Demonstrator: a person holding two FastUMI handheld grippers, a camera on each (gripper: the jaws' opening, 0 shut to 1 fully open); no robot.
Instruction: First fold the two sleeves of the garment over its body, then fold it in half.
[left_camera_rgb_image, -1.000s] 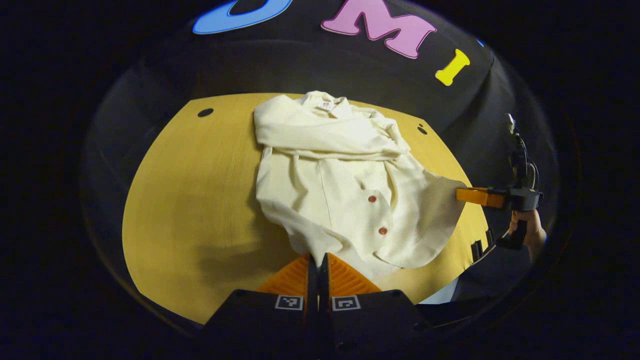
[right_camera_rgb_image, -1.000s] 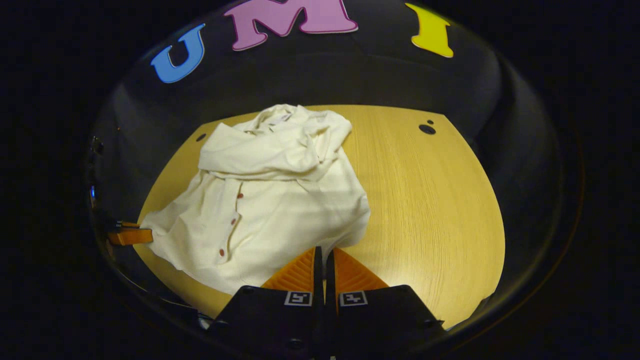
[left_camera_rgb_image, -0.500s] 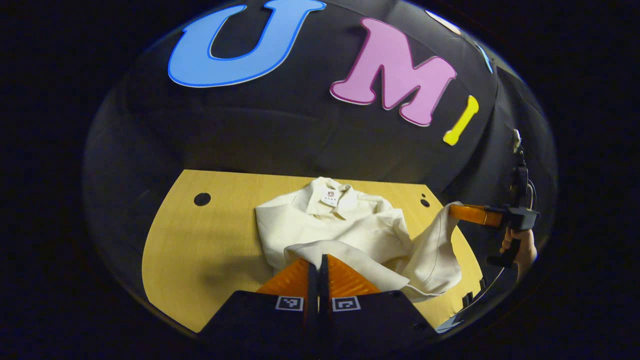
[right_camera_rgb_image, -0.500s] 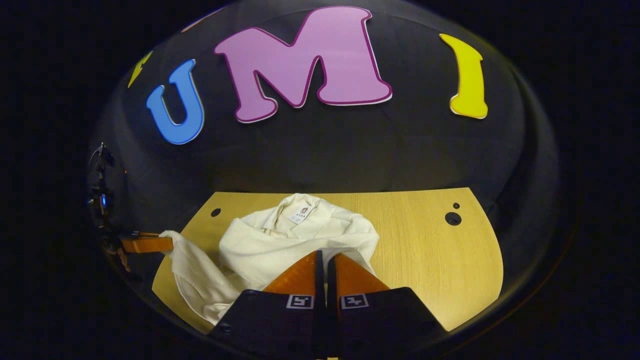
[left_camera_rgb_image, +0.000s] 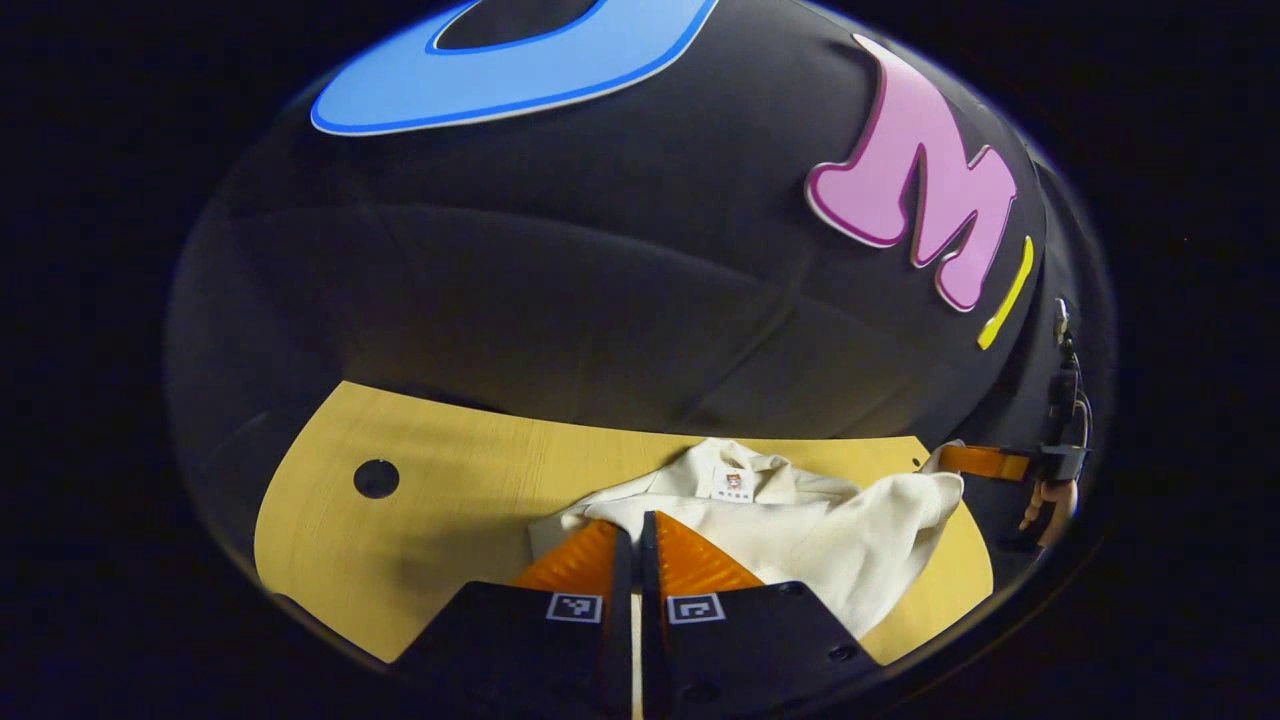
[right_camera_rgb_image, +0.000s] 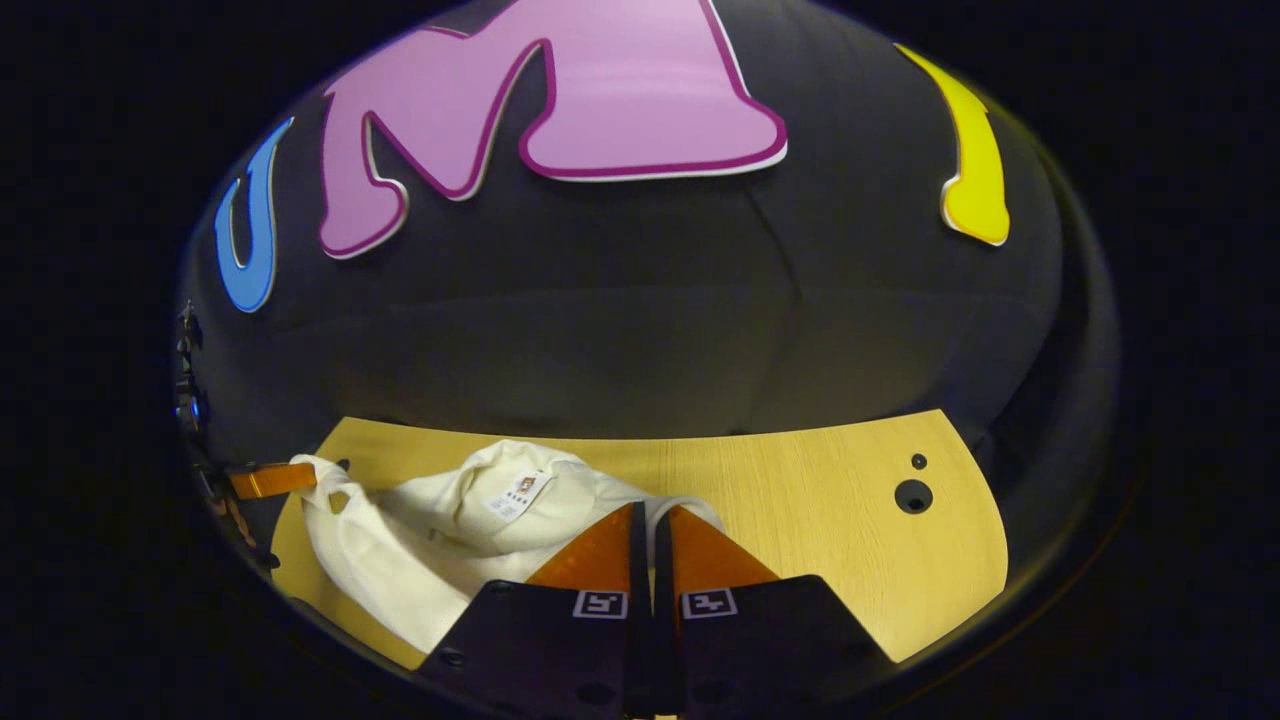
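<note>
Carrying the shirt (left_camera_rgb_image: 800, 525) hem toward the collar over the table (left_camera_rgb_image: 450, 500), both grippers (left_camera_rgb_image: 632, 530) (right_camera_rgb_image: 650, 525) pinching it closed at 2 corners to fold it evenly in half.

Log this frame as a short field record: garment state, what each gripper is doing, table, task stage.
garment: cream shirt, hem carried up toward the collar label
left gripper: jaws closed on a hem corner
right gripper: jaws closed on the other hem corner; seen from the side in the left gripper view
table: wooden top with round holes
stage: half fold under way, cloth not yet released
</note>
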